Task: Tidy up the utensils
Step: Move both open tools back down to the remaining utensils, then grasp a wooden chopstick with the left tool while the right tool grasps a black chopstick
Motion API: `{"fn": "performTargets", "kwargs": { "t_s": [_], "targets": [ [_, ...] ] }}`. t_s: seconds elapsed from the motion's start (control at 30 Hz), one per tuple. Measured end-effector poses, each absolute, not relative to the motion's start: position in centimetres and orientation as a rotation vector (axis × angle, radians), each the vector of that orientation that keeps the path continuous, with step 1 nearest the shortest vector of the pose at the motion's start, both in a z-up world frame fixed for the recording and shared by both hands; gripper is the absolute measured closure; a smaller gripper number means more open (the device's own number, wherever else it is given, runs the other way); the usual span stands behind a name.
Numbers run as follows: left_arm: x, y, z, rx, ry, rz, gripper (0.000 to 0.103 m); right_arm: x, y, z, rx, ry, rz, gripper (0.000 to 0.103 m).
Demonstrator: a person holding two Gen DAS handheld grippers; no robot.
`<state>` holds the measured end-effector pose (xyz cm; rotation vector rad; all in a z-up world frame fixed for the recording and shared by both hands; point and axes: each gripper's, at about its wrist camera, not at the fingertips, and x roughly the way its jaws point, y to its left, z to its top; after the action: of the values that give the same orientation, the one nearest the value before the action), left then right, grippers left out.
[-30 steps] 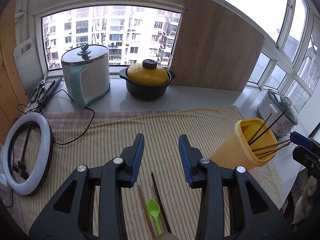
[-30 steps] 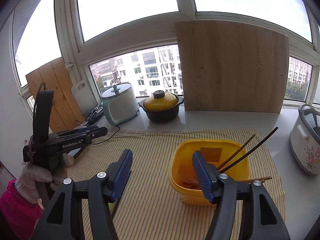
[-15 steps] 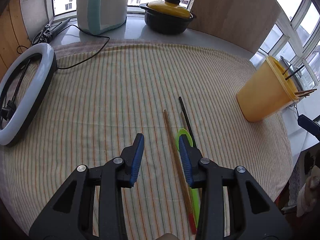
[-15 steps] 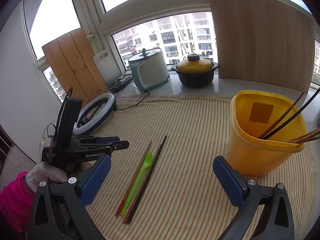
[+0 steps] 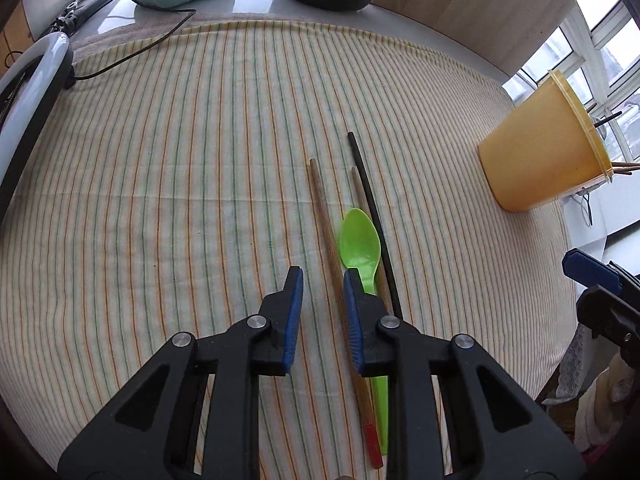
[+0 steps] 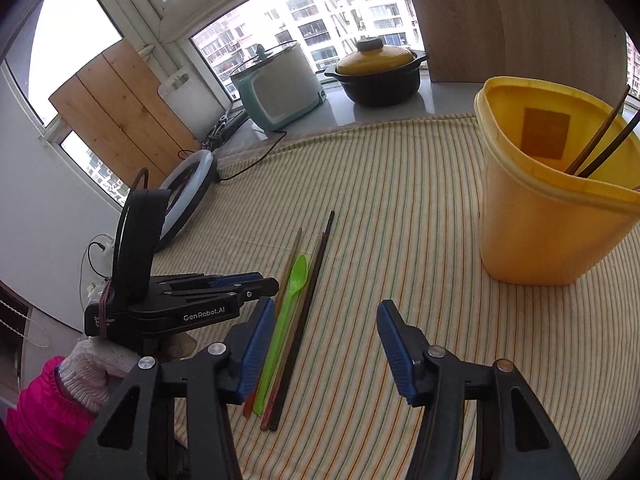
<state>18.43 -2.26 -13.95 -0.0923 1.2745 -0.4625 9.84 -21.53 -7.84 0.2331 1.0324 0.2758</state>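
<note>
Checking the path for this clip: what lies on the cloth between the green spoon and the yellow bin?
In both wrist views, a black chopstick lies right beside the spoon; from there to the bin only bare striped cloth shows.

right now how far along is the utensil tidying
Partly done: several chopsticks already stand in the yellow plastic tub. In hand: nothing yet; the left hand-held gripper is closing over a light wooden chopstick, while the right hand-held gripper, also closing, holds nothing. Left: the green plastic spoon, black chopstick and wooden chopsticks on the striped cloth.
</note>
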Motion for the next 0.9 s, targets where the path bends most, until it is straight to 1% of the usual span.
{"fn": "performTargets", "kwargs": {
  "t_s": [0.03,0.2,0.43,0.6,0.77,0.9],
  "targets": [
    [18.6,-2.4,-14.1,-0.090,1.280,-0.461,0.087,9.8,-21.4,-7.9,0.227,1.036,0.275,0.052],
    [19.0,-3.0,-14.4,-0.062,1.286,-0.459,0.088,10.3,-21.1,-8.3,0.222,1.058,0.272,0.059],
    [19.5,-4.1,-14.5,-0.018,1.291,-0.457,0.088,11.2,-20.4,-8.8,0.213,1.091,0.271,0.067],
    [19.5,-4.9,-14.5,0.037,1.266,-0.439,0.088,12.0,-20.1,-9.5,0.235,1.125,0.264,0.069],
    [19.3,-4.8,-14.3,0.060,1.238,-0.430,0.094,13.1,-18.9,-10.4,0.221,1.171,0.273,0.073],
    [19.4,-3.9,-14.2,0.010,1.247,-0.432,0.095,14.3,-18.4,-11.3,0.235,1.210,0.258,0.078]
  ]
}}
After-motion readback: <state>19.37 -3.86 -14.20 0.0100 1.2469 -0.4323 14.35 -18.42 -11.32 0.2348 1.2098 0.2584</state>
